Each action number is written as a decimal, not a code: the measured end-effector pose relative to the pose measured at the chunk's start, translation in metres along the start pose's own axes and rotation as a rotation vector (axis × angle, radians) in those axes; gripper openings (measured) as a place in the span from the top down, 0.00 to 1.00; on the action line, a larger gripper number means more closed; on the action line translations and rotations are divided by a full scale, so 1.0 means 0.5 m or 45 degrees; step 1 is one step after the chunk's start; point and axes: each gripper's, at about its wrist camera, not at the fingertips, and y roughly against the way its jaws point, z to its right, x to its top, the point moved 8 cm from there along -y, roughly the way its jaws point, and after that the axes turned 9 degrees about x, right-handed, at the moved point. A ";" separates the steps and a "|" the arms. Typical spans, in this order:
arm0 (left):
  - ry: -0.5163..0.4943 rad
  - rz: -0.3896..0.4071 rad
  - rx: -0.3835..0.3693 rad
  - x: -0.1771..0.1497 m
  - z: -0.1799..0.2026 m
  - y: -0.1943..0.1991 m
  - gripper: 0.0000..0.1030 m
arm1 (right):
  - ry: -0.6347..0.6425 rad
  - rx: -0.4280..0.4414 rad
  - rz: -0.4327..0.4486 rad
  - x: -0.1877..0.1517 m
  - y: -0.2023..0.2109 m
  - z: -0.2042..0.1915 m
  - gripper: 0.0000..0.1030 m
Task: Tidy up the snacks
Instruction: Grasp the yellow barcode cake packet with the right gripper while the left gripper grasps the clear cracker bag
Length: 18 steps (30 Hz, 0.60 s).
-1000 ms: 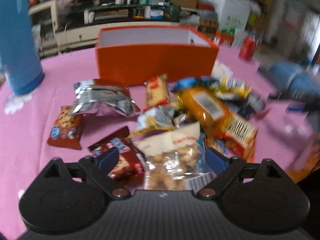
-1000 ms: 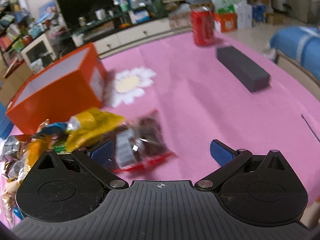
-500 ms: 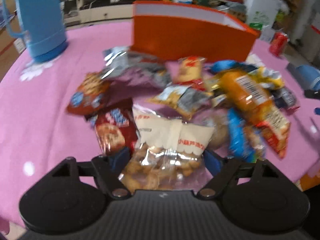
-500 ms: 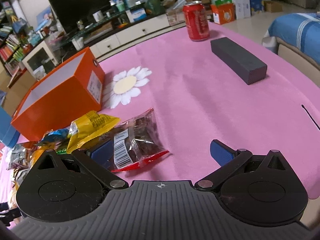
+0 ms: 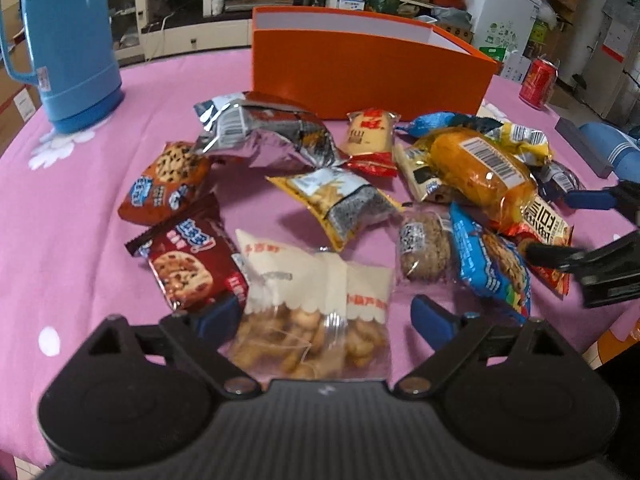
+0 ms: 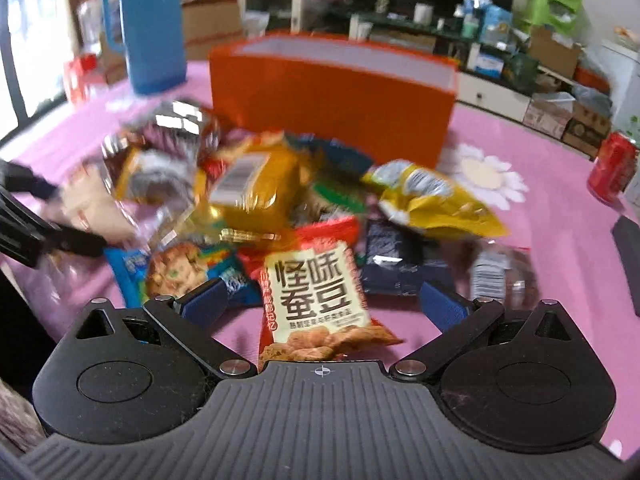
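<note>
Lining up two grasps over the snack pile, both grippers spread wide and holding nothing.

Left gripper (image 5: 324, 316) straddles the clear bag of puffed snacks (image 5: 312, 316), which lies flat on the pink tablecloth (image 5: 60, 240) at the near edge of the pile; right gripper (image 6: 320, 300) straddles the red broad-bean packet (image 6: 316, 300). I judge the step is pick-and-drop into the orange box (image 5: 360, 68) behind the heap. To do it well I would lower until the pads flank the bag's body, not its loose seam, keep the left finger (image 5: 218, 316) off the touching chocolate cookie packet (image 5: 188, 264), and close gently: contents look brittle. Box interior is hidden by its front wall, so I cannot tell what it holds. Right view is motion-blurred; most labels there are unreadable, and the packets under the yellow loaf wrapper (image 5: 476, 168) are covered.
</note>
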 end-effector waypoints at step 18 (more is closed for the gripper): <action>-0.078 0.051 -0.056 -0.002 0.007 0.019 0.10 | -0.042 0.038 0.152 0.076 0.047 -0.069 0.11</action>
